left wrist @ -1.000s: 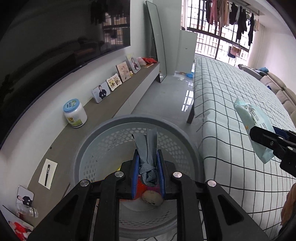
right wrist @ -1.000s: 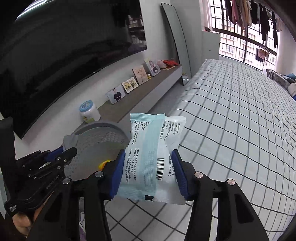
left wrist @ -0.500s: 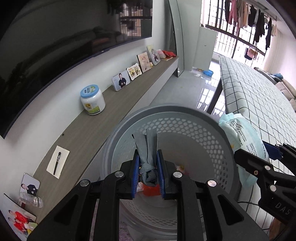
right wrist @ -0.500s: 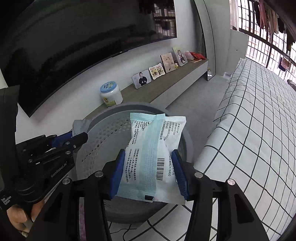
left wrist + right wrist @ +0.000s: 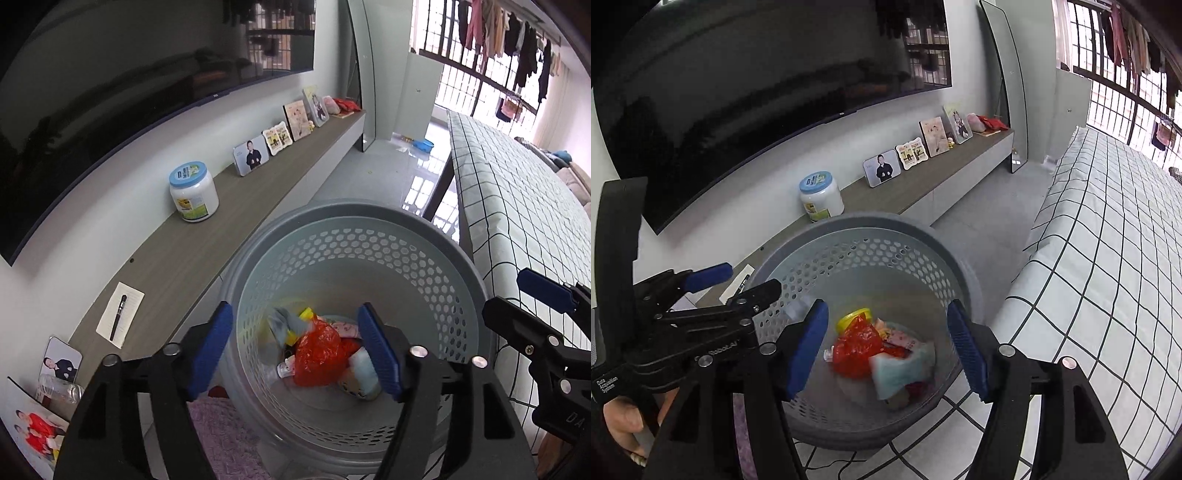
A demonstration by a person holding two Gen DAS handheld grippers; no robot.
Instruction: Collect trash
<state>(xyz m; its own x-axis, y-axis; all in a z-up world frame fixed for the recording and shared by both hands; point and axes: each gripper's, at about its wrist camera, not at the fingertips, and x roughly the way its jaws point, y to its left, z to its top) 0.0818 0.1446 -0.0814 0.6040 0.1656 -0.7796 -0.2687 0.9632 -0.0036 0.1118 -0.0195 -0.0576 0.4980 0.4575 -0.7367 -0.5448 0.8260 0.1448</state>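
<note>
A white jar point(image 5: 193, 197) with a blue lid stands on the long shelf point(image 5: 207, 240). Photo frames point(image 5: 251, 155) lean against the wall. A pen point(image 5: 118, 322) lies on paper.

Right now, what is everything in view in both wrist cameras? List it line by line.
laundry-style basket: 1, grey, on the floor between shelf and bed
red plastic bag: 1, red, inside the basket
pale blue packet: 1, light blue, inside the basket beside the red bag
yellow lid: 1, yellow, inside the basket
jar: 1, white with blue lid, on the shelf
framed photos: several, leaning along the shelf
pen on paper: 1, black on white, on the shelf
television: 1, black, on the wall
bed: 1, white checked cover, at right
left hand-held gripper: open, above the basket
right hand-held gripper: open, above the basket
</note>
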